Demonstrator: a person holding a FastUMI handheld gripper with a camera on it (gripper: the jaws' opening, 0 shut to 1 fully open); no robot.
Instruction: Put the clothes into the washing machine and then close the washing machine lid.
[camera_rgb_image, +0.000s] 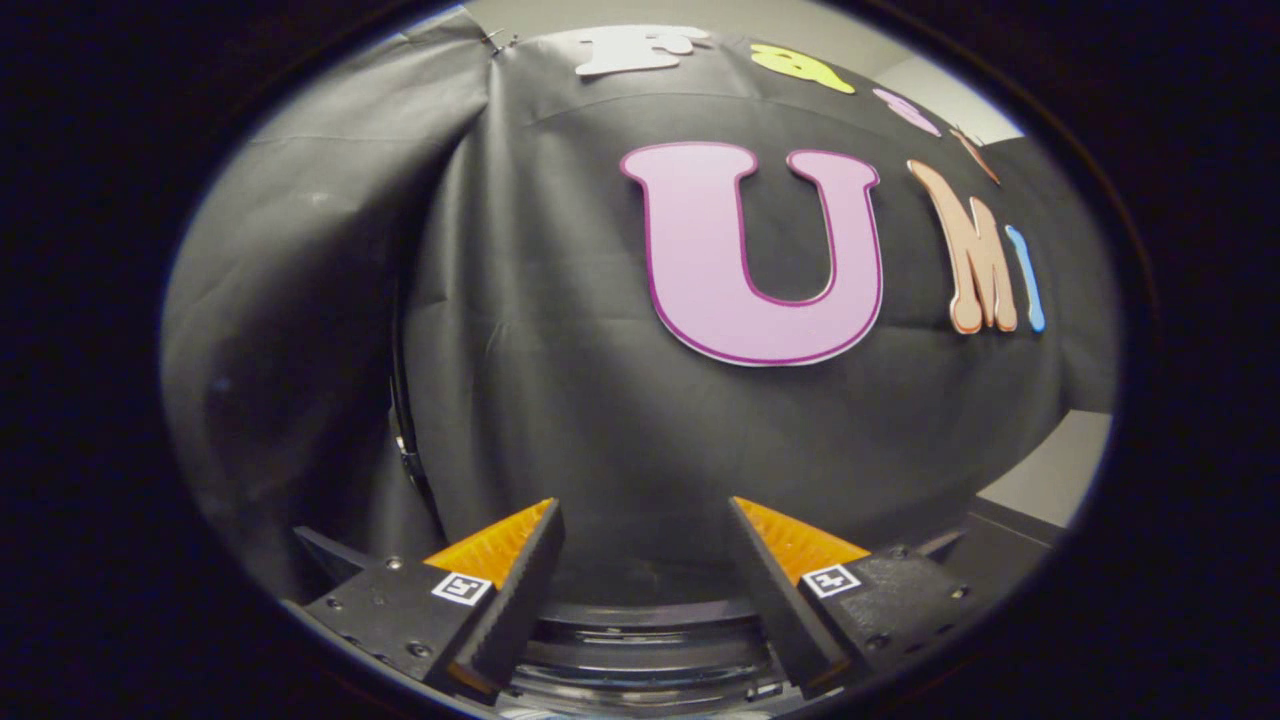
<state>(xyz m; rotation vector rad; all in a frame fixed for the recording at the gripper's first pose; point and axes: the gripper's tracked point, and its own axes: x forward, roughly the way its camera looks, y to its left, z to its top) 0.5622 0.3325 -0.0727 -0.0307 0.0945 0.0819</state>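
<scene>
**Hovering above the washer, gripper empty**

Pointing at the booth's black cloth wall (560, 400), the handheld gripper (646, 520) holds its fingers spread apart with nothing between them. A dark round washing machine rim (645, 640) curves just below the fingertips; no clothes are visible. Doing this step well likely means tilting down toward the drum before reaching for anything.

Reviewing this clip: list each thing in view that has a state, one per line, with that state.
gripper: open, fingers spread apart with nothing between them, pointing at the black cloth wall.
washing machine: a round dark rim shows low between the fingers; open or closed cannot be told.
black cloth wall: hanging, creased, a fold running down beyond the left finger.
</scene>
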